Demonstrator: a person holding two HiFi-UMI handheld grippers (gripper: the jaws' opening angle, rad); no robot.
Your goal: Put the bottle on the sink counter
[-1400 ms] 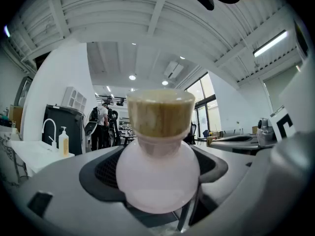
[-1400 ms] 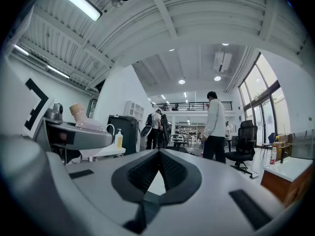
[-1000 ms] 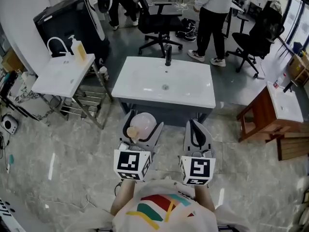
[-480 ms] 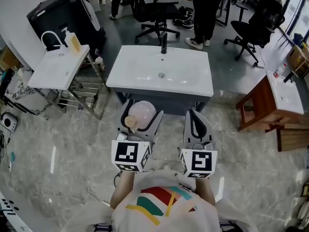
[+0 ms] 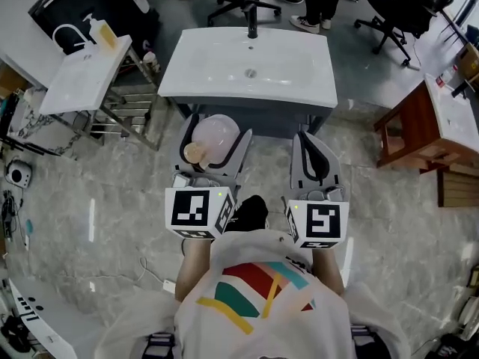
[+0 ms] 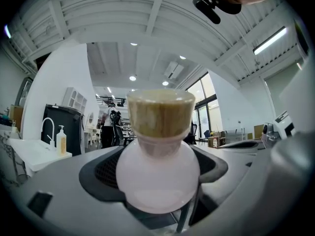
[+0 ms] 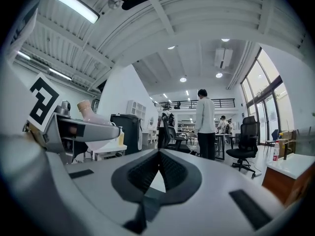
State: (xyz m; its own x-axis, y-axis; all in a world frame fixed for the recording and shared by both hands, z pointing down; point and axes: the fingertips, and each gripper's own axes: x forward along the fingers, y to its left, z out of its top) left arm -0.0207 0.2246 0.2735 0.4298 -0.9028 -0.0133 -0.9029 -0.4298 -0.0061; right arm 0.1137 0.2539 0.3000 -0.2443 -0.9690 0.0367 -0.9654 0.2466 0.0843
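A white, glossy, rectangular sink counter (image 5: 299, 88) with one shallow basin is seen just ahead of the two grippers. One bottle (image 5: 215, 135), round-bodied, of frosted pale pink and stopped with a tan cork-like plug, is clamped between the grey jaws of the left gripper (image 5: 217, 130), short of the counter. The right gripper (image 5: 316, 149) is closed, its ribbed black pads (image 7: 137, 175) met on nothing.

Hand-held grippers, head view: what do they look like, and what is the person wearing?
The left hand-held gripper and right hand-held gripper match: grey bodies, curved grey jaws lined with black ribbed pads. Each carries a white cube printed with black square markers. The person wears a white top with red, teal and yellow stripes.
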